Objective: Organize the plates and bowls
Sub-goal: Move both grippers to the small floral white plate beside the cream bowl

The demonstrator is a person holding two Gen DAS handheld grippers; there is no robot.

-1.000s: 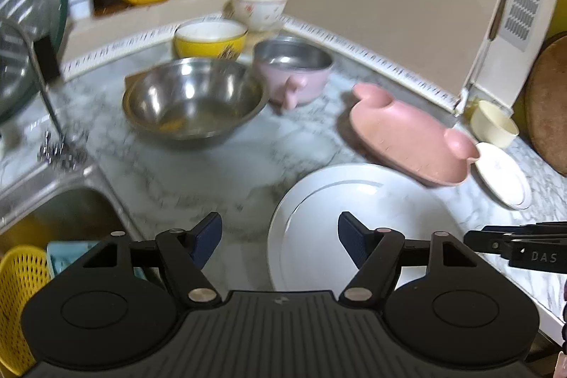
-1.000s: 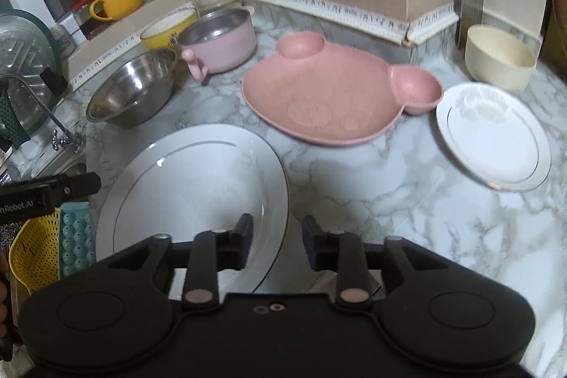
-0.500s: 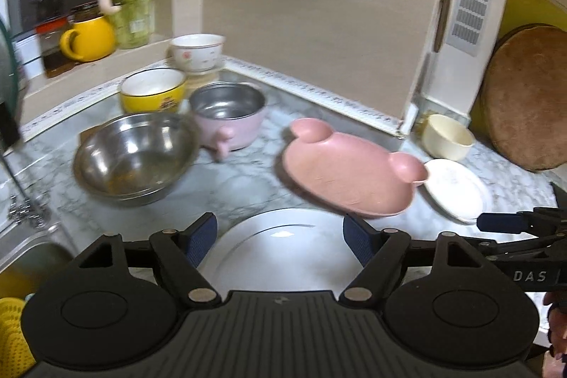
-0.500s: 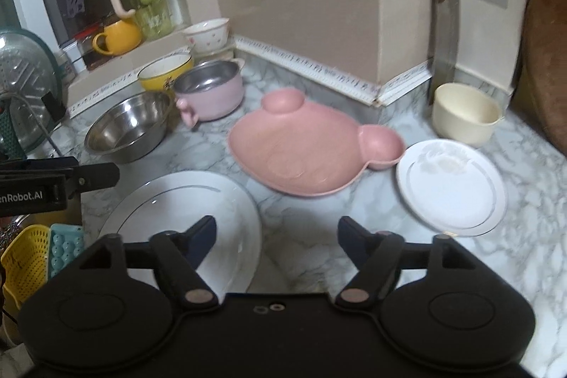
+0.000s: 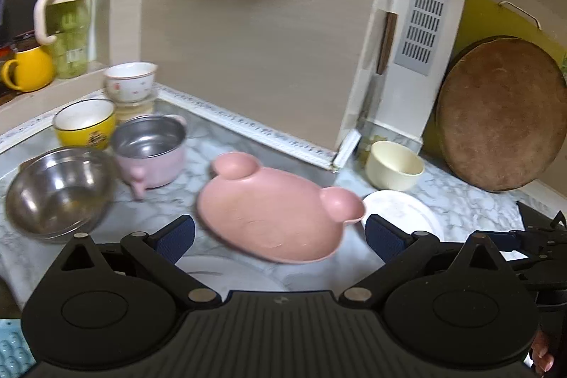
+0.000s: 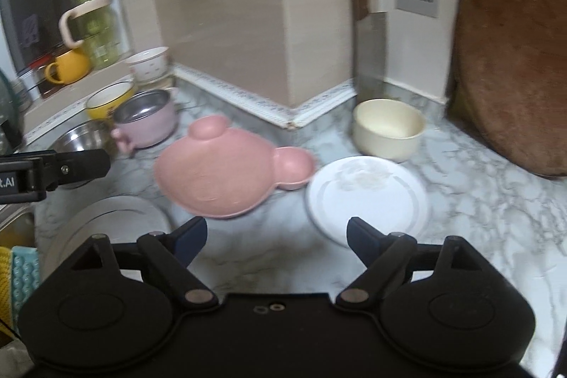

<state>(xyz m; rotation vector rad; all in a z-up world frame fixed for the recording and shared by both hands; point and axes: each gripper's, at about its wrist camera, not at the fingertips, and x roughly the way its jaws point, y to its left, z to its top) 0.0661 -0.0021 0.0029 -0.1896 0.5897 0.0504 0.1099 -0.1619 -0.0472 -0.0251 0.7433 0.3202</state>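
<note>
A pink bear-shaped plate lies mid-counter. A small white plate lies to its right, with a cream bowl behind it. A large white plate lies nearest, partly hidden. On the left are a steel bowl, a pink pot, a yellow bowl and a white flowered bowl. My left gripper and right gripper are both open, empty, above the counter.
A round wooden board leans on the right wall. A cleaver stands against the corner. A yellow mug and green bottle sit on the sill. A sink edge and teal mat lie left.
Both grippers have risen and swung right, away from the large white plate. The right gripper has opened from nearly shut to wide; the left has opened wider.
</note>
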